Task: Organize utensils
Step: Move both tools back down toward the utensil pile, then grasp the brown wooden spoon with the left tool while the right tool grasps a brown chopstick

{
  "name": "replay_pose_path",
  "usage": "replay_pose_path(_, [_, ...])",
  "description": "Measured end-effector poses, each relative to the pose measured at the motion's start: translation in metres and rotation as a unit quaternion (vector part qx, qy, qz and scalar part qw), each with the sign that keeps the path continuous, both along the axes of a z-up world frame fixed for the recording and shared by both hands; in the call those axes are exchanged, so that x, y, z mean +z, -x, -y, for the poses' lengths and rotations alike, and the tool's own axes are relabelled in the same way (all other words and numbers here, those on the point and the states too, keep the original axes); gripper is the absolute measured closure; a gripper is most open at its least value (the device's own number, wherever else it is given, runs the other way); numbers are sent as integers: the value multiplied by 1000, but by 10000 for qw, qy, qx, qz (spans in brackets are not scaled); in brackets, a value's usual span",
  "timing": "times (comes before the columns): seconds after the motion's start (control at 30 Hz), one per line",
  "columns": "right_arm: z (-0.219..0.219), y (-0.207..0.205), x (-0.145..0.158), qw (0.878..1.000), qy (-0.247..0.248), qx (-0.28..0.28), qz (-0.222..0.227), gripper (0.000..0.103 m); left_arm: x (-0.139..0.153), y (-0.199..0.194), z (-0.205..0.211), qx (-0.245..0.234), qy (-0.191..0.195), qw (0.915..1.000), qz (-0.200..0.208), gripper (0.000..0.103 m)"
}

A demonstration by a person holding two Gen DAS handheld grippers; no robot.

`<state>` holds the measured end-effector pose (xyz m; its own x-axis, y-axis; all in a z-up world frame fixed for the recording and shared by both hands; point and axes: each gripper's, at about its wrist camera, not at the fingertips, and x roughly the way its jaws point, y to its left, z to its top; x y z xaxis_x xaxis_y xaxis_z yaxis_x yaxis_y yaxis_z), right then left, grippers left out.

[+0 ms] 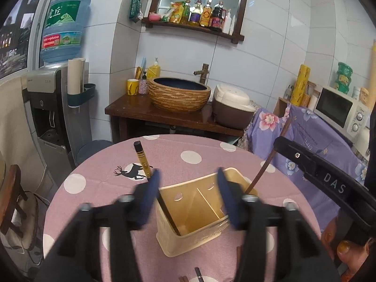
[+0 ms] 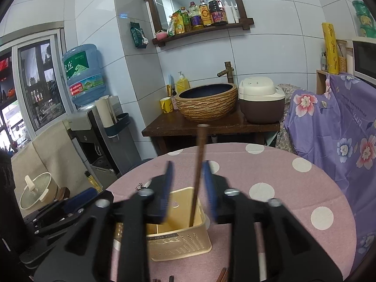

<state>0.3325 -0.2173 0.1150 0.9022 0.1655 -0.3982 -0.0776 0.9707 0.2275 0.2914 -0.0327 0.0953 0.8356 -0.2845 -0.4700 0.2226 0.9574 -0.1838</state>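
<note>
In the left wrist view we saw our left hand-held gripper (image 1: 188,183) with its blue pads spread apart over the cream plastic utensil holder (image 1: 195,213), which stood on the round worktop (image 1: 98,188) under a pink cloth with white dots. A gold-and-black chopstick (image 1: 143,159) leaned in the holder's left compartment, its top rising past the left pad; whether that pad touched it we could not tell, but nothing was pinched between the pads. A dark brown wooden chopstick (image 1: 265,166) stood tilted at the holder's right corner. To the right lay the black arm of the right hand-held gripper (image 1: 329,178), with fingers (image 1: 345,249) of the person's hand below it. Two or three dark stick ends (image 1: 198,273) showed at the bottom edge.

In the right wrist view the right hand-held gripper (image 2: 188,185) was parted as well — the brown chopstick (image 2: 199,164) stood between its blue pads, just beside the right one, with a visible gap on the left, so it was not clamped. Its lower end sat inside the holder (image 2: 181,242), in the right-hand compartment. The left gripper (image 2: 77,199) showed at the lower left, blurred.
</note>
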Motion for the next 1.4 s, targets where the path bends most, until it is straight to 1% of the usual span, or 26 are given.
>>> replay_pose_path(0.07, [2,12,1,9999,114,-59,104,54,2,12,-2,-3,-27,9999,118,42])
replay_pose_path(0.13, [5,23,-1,9998,170,-89,110,53,1,26,-4,-19,-105,9997,211,34])
replay_pose_path(0.17, [7,28,-2,9998,182,-96,80,52,0,35,-7,-13,-150,9996,257,28])
replay_pose_path(0.2, [10,35,-6,9997,213,-107,9,49,-2,42,-9,9,-192,9994,280,23])
replay_pose_path(0.23, [12,39,-9,9996,230,-124,-55,45,-5,47,-11,29,-224,9993,288,21])
replay_pose_path(0.27, [14,46,-16,9994,266,-165,-175,45,-10,53,-14,45,-259,9993,272,17])
replay_pose_path(0.33, [18,54,-27,9983,345,-215,-420,45,-24,64,-21,103,-304,9994,136,15])
replay_pose_path(0.47, [27,71,-62,9936,391,-328,-1007,45,-59,73,-33,221,-300,9986,-370,15])
replay_pose_path(0.53, [31,76,-80,9902,428,-395,-1268,45,-79,76,-38,257,-266,9969,-697,16])
replay_pose_path(0.6, [32,81,-98,9863,435,-414,-1538,45,-97,81,-40,220,-194,9950,-951,23])
replay_pose_path(0.63, [32,83,-107,9844,434,-424,-1651,45,-105,83,-39,195,-177,9940,-1061,25])
replay_pose_path(0.67, [30,86,-116,9822,457,-410,-1775,45,-112,84,-38,162,-171,9928,-1175,29])
replay_pose_path(0.77, [23,94,-136,9779,505,-356,-1996,46,-126,89,-34,64,-185,9901,-1391,37])
replay_pose_path(0.9, [16,103,-158,9726,422,-289,-2268,48,-140,97,-30,-47,-143,9869,-1606,44])
replay_pose_path(1.0, [13,107,-171,9684,313,-204,-2465,52,-145,104,-29,-97,-154,9857,-1677,47])
replay_pose_path(1.1, [9,112,-179,9665,288,-160,-2545,54,-148,112,-26,-182,-159,9844,-1740,49])
replay_pose_path(1.27, [4,115,-185,9636,196,-40,-2664,56,-153,126,-13,-405,-209,9818,-1841,49])
replay_pose_path(1.4, [-1,112,-188,9609,123,12,-2765,62,-161,131,-1,-501,-326,9792,-1937,49])
